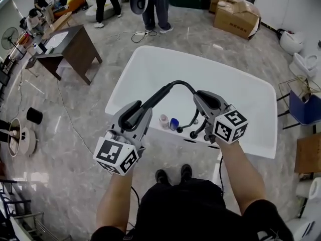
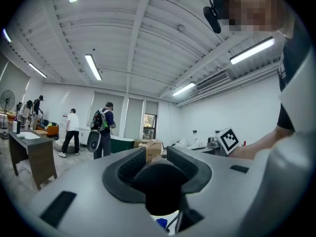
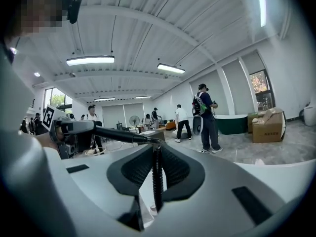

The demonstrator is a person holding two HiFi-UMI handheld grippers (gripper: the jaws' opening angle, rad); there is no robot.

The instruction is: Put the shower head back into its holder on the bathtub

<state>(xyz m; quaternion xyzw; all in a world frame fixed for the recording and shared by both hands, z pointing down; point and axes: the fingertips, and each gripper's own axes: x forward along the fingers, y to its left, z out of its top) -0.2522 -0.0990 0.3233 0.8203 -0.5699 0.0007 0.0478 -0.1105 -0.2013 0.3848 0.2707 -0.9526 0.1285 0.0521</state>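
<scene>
Jaws: left gripper point(image 1: 139, 112) clamps shower head point(image 1: 158, 95), right gripper point(image 1: 198, 96) pinches hose point(image 3: 157, 174)

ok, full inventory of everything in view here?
bathtub: one, white, centre
shower head: one, black, in left hand-held gripper
hose: one, black, arcing from shower head to right hand-held gripper
pale bottle: one, whitish, tub's near rim
blue bottle: one, blue, beside the pale bottle
tap fittings: a cluster, black, near rim, right of the bottles
desk: one, dark brown, upper left
cardboard boxes: at least two, brown, upper right
people: several, far end of room
chair: one, blue, right edge
left hand-held gripper: one, grey, shut on shower head
right hand-held gripper: one, grey, shut on hose
</scene>
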